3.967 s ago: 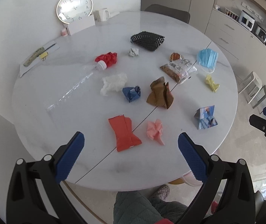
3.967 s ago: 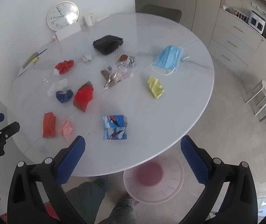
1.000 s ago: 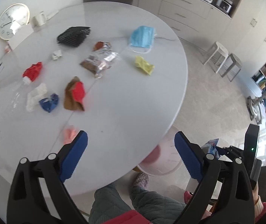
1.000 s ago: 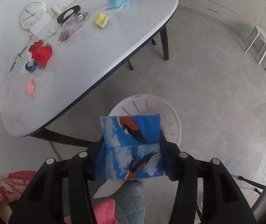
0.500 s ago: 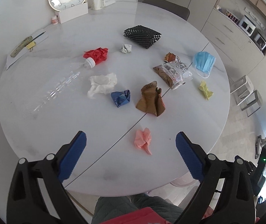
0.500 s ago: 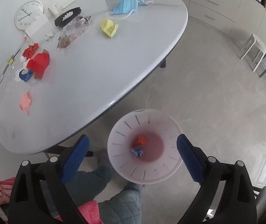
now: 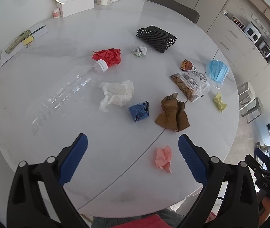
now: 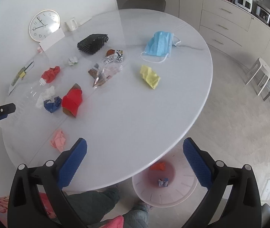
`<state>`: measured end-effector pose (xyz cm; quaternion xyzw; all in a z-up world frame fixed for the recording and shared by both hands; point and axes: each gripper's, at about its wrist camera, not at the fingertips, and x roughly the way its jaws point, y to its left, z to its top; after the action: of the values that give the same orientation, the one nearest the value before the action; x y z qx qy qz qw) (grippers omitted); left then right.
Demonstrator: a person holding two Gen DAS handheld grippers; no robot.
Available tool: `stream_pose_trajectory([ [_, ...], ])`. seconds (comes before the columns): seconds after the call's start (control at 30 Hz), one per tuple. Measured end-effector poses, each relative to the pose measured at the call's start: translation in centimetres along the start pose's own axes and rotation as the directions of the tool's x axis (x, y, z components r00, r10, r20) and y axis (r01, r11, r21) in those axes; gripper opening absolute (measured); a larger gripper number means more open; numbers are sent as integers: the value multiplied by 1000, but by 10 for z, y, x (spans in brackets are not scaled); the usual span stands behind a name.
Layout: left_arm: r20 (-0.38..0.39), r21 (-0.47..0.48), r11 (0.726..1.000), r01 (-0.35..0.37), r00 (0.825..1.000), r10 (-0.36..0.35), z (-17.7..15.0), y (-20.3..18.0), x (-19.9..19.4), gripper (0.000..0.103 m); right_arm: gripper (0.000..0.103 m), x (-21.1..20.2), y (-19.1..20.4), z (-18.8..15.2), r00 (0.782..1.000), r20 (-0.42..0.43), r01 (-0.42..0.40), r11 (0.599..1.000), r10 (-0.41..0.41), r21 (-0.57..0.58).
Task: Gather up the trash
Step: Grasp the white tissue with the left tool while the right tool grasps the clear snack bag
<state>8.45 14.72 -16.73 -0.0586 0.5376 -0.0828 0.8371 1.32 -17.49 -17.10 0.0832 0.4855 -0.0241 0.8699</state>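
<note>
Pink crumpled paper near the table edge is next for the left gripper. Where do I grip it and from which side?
Grip the pink crumpled paper across its bulkier upper wad, coming straight down from above. It lies low and loose on the table with clear surface around it, just ahead of the open left gripper. Its lower end tapers to a thin tail, which would probably slip from the pads.
</note>
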Motion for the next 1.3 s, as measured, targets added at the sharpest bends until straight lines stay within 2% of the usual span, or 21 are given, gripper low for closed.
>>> stream_pose_trajectory([
  [0.1, -25, 3, 1000, 1, 1000, -1, 11, 13, 16, 92, 101, 2, 18, 10, 1000, 2, -11, 1000, 11, -5],
  [0.3, -72, -80, 997, 19, 997, -25, 38, 30, 52, 92, 101, 10, 46, 28, 1000, 18, -3, 1000, 3, -6],
  [0.63, -150, -19, 999, -27, 988, 24, 70, 18, 113, 92, 101, 43, 65, 69, 1000, -1, 21, 1000, -21, -3],
  [1.0, -264, -59, 997, -44, 964, 27, 87, 18, 163, 91, 101, 130, 70, 151, 998, -53, 15, 994, -21, -106],
  [1.17, -277, -51, 997, -55, 960, 39, 93, 16, 172, 79, 100, 178, 70, 169, 990, -139, -15, 988, -6, -154],
  [1.2, -277, -37, 997, -67, 959, 54, 94, 14, 173, 76, 97, 185, 72, 169, 988, -157, -23, 986, -2, -162],
  [1.27, -277, -13, 997, -81, 958, 74, 97, 12, 174, 65, 76, 195, 75, 168, 982, -186, -49, 981, 13, -189],
  [1.3, -276, -4, 997, -82, 958, 77, 97, 11, 174, 62, 69, 199, 78, 168, 979, -203, -57, 978, 16, -201],
])
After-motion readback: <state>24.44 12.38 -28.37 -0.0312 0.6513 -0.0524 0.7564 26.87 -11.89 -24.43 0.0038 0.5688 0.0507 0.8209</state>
